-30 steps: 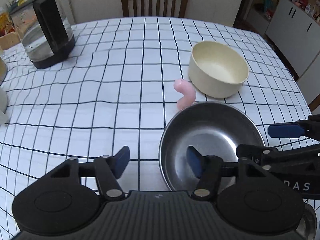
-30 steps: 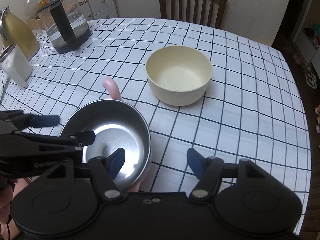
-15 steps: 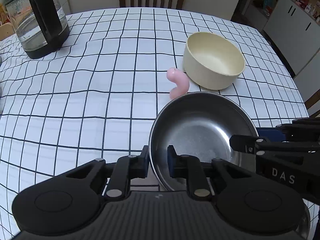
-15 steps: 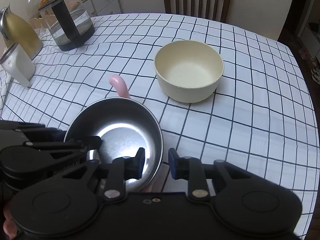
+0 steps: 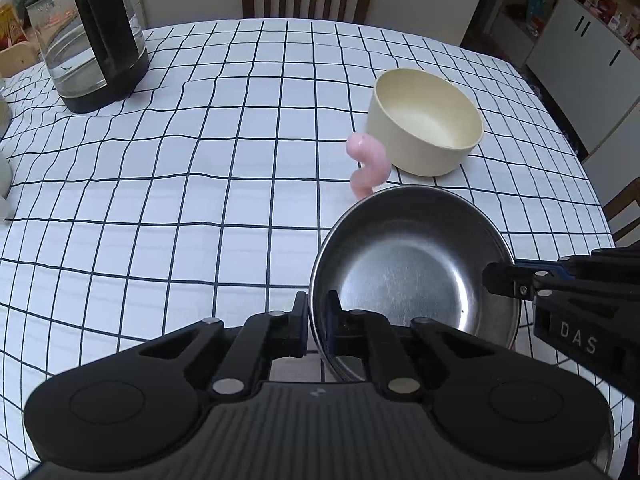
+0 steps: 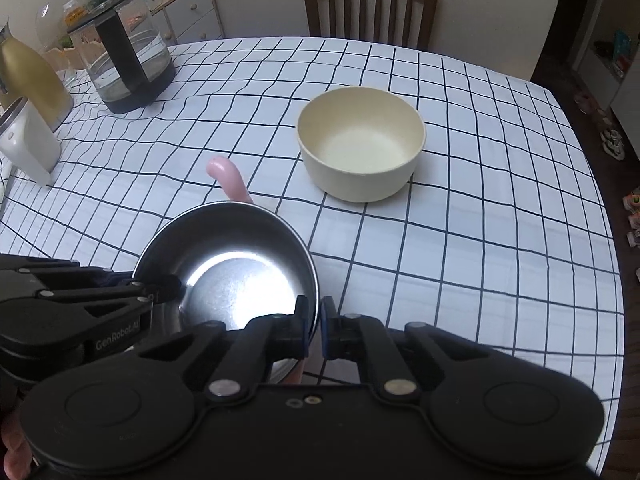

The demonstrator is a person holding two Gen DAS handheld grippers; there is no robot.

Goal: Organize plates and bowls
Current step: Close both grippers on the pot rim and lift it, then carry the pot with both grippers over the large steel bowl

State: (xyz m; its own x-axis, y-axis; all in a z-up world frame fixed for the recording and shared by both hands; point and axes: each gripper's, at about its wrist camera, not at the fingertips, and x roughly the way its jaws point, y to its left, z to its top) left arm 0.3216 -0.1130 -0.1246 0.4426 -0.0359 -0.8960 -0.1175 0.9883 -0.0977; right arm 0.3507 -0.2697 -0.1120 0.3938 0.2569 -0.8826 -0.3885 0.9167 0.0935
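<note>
A round table (image 6: 480, 240) with a white cloth of dark grid lines fills the room. A wooden chair (image 6: 370, 4) stands behind it at a pale wall. A grey drawer cabinet (image 6: 192, 12) is at the left, white cupboards (image 5: 592, 64) at the right.

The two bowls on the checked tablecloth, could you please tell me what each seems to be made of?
Silver bowl: apparently stainless steel, with a brushed, shiny inside that throws a bright glare. Cream bowl: matte and thick-walled with no gloss, perhaps plastic or bamboo fibre; ceramic cannot be ruled out.
</note>
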